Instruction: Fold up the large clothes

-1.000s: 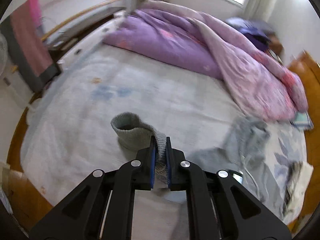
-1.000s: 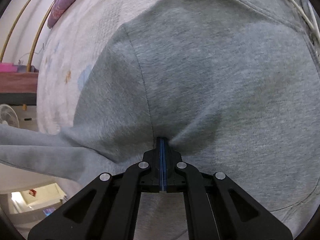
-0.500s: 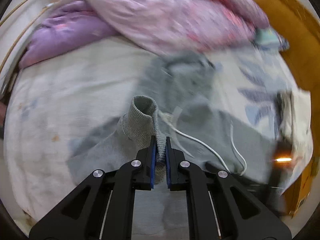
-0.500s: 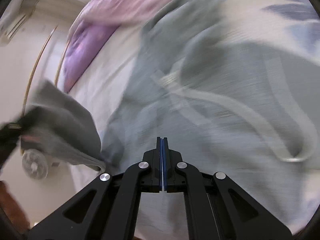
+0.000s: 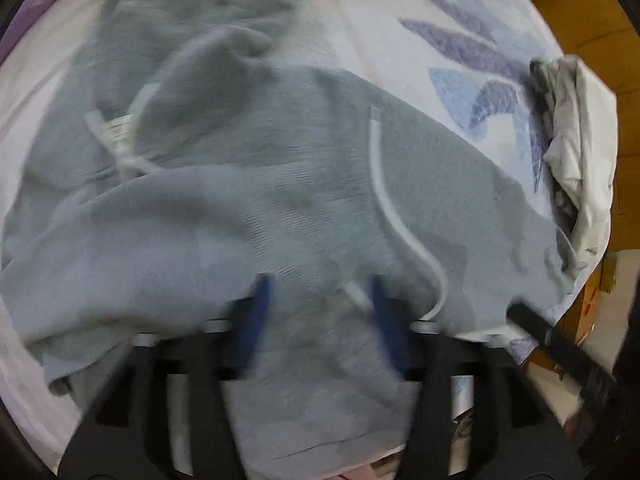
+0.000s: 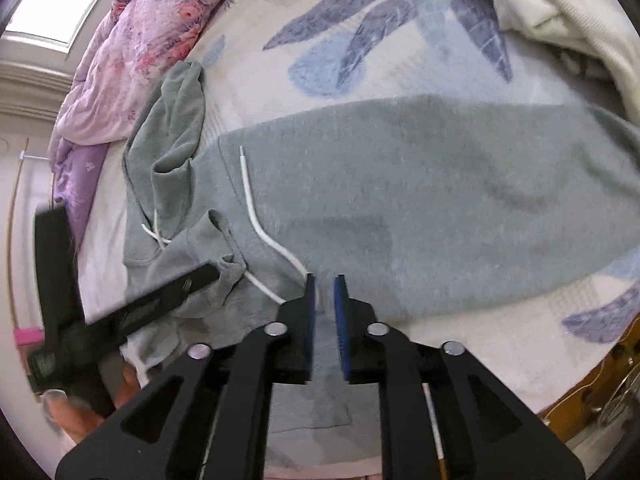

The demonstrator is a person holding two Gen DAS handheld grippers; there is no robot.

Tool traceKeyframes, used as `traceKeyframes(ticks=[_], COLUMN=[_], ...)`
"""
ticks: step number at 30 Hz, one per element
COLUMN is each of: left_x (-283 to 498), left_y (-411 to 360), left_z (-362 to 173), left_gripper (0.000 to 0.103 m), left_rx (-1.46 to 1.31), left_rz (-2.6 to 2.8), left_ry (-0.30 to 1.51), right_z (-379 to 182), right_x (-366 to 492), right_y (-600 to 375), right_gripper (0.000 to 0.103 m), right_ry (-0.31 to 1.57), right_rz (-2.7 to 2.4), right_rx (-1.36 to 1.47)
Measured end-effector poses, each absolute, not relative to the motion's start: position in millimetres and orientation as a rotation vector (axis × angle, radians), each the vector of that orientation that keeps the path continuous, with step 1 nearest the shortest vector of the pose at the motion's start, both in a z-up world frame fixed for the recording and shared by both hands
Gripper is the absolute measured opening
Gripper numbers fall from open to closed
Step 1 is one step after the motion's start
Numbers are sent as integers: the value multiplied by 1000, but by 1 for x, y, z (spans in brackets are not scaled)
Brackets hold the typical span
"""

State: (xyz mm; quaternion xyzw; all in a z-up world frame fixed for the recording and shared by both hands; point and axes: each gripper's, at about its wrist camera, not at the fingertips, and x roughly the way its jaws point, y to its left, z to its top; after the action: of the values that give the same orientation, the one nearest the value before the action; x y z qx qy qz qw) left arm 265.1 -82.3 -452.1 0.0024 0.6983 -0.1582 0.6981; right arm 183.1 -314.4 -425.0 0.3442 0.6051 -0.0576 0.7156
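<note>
My left gripper [image 5: 318,300] stands wide apart over the grey hoodie [image 5: 280,208]; its jaws have just been opening, and the blue pads flank the cloth without pinching it, though the blur hides whether they brush it. My right gripper [image 6: 323,292] has just been opening too, to a narrow gap, with grey fabric showing under that gap but nothing clamped. The hoodie lies spread on the leaf-print sheet [image 6: 360,44], one sleeve folded across its chest. Its white drawstring [image 6: 256,216] curls over the chest and ends just beside my right gripper's left pad. Beyond the hoodie's hood lies the purple quilt [image 6: 132,52]. To the hoodie's right lies a cream garment [image 5: 580,152], touching its edge.
</note>
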Motion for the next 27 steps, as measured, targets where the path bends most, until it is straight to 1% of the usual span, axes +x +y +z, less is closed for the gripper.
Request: traceKeyframes(ticks=[1,2,8,9,12,13,15,16,17,18,19,22,23,25,26,27], left_x=[262,257,238,236,229,226,222,219,217,215,212,206,204,200,199,199], left_y=[-66,-40,93,108,156,169,180,183,187,190,192,191,193,196,194,194], left_z=[-447,-442,-438,-445,-476,-487,-499,-502,-507,-513,-516,-503,-499,-495,-494,-495], left_gripper=[61,61,61,61,63,66,65,50,17,11,9,8,9,9,13,14], left_rx=[-1,-23,-32,-62,-176,-185,-120,-106,-137,-181,-199,-147,-177,-197,-180,-162], left_rz=[-334,-303,4,26,108,143,173,158,135,116,102,70,51,39,30,31], left_ry=[1546,1548,1527,1549,1633,1631,1602,1568,1559,1592,1620,1618,1616,1619,1618,1621], right_z=[-426,-426,-439,-448,-471,-481,-498,-497,-490,-477,-464,-428,-426,-441,-453,-463], right_x=[189,198,249,264,294,303,316,319,321,321,320,307,300,293,290,291], right_y=[-309,-301,-236,-218,-185,-177,-166,-162,-158,-155,-156,-171,-181,-202,-214,-221], right_gripper=[46,63,63,63,63,63,63,46,7,6,6,6,6,6,6,6], right_ry=[1349,1350,1387,1427,1448,1473,1494,1475,1442,1423,1397,1292,1301,1362,1382,1389], right_rz=[-127,-111,84,84,110,81,37,19,21,39,39,16,-13,-45,-79,-125], right_rx=[745,732,641,592,489,432,356,327,300,283,277,233,243,311,349,361])
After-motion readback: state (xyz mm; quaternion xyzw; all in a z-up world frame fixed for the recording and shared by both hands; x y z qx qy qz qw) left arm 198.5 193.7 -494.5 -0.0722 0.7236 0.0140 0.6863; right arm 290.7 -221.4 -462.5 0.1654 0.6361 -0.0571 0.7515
